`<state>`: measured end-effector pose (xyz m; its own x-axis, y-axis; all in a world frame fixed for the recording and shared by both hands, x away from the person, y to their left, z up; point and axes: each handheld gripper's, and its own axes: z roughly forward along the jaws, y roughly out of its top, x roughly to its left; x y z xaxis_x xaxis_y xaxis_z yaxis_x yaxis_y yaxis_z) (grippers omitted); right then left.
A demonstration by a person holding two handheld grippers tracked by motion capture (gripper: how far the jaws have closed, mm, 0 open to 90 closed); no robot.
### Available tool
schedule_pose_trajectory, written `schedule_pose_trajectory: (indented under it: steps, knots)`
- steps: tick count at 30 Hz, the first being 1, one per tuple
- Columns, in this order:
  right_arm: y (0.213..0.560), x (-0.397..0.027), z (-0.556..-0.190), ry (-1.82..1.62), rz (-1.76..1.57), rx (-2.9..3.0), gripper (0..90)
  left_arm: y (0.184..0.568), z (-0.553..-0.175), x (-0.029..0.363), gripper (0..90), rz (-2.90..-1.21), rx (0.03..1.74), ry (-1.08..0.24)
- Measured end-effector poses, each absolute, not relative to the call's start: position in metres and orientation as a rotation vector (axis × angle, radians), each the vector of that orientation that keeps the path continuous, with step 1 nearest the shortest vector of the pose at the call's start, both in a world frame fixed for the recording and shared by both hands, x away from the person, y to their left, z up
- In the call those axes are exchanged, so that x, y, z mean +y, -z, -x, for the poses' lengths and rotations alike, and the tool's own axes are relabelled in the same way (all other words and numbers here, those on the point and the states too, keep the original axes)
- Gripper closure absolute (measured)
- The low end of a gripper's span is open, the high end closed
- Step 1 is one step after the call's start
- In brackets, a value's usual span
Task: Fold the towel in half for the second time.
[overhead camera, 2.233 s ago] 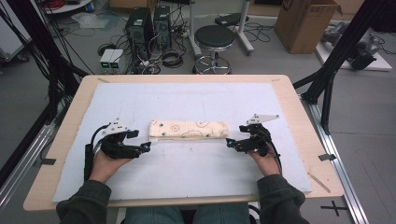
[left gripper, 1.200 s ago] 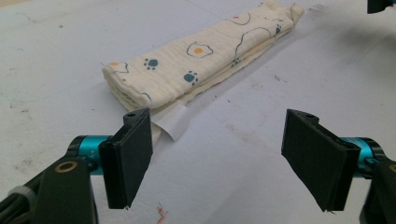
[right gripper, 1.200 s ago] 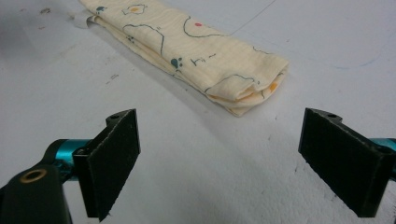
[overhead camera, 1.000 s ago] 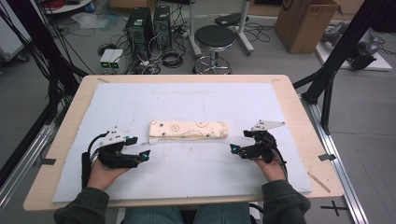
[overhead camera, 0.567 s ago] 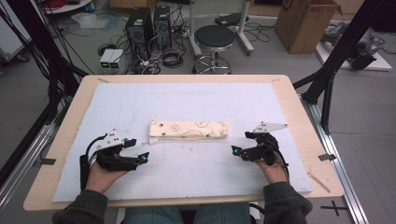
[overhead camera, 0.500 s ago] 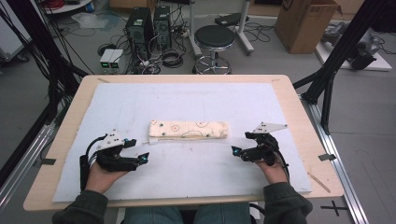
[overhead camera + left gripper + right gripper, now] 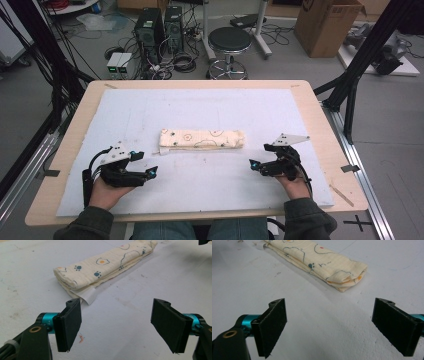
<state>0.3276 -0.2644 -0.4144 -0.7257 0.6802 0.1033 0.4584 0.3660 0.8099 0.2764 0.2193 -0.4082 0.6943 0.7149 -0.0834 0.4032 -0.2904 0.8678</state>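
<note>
While your left gripper [image 7: 145, 164] and right gripper [image 7: 259, 161] rest near your edge of the white mat [image 7: 210, 107], both have jaws spread wide and empty. Beyond and between them, untouched, the folded patterned cloth [image 7: 202, 139] lies mid-mat.

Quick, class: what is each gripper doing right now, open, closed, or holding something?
Left gripper: open, holding nothing, short of the folded cloth.
Right gripper: open, holding nothing, also apart from the cloth.
</note>
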Motion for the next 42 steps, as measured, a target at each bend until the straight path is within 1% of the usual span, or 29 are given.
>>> schedule_pose_trajectory:
  steps: [42]
  knots:
    - [0.418,-0.281,-0.306,-1.272,-1.037,2.385,11.9,0.41,-0.254,0.231,25.1,-1.923,0.884,-0.409]
